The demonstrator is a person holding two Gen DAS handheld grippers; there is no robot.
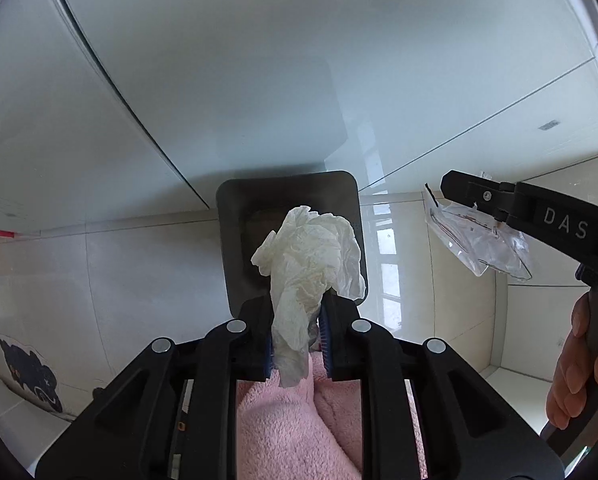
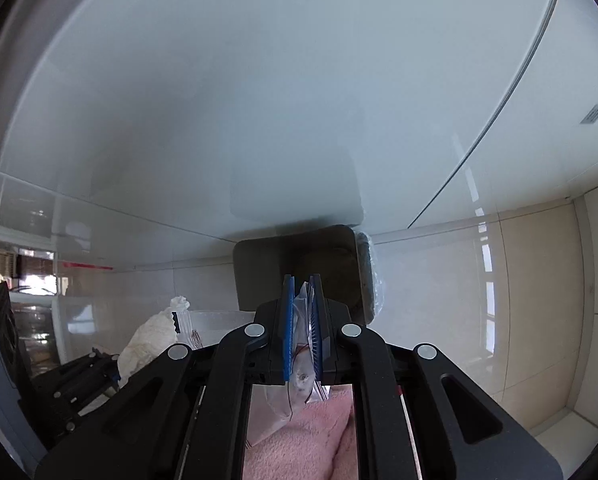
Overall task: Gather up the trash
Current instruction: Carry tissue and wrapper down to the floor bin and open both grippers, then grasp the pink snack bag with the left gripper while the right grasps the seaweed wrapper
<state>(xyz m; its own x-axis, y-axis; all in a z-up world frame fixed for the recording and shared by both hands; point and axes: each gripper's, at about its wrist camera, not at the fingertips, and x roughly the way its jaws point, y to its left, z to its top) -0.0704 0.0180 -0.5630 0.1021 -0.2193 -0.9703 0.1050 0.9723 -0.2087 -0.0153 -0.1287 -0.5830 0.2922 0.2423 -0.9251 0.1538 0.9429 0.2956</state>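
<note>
Grippers two, left gripper (image 1: 297, 320) clamping one tissue (image 1: 311, 256), right gripper (image 2: 302, 312) clamping one plastic bag (image 2: 301, 320), one bin (image 1: 235, 240).

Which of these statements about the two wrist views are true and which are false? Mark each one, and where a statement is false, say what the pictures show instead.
1. The left gripper is shut on a crumpled white tissue. True.
2. The right gripper is open and holds nothing. False: it is shut on a clear plastic bag.
3. A dark square bin stands on the floor against the pale wall. True.
4. The tissue already lies inside the bin. False: it is held between the left gripper's fingers, in front of the bin.
5. A bare hand holds the right gripper's handle. True.
</note>
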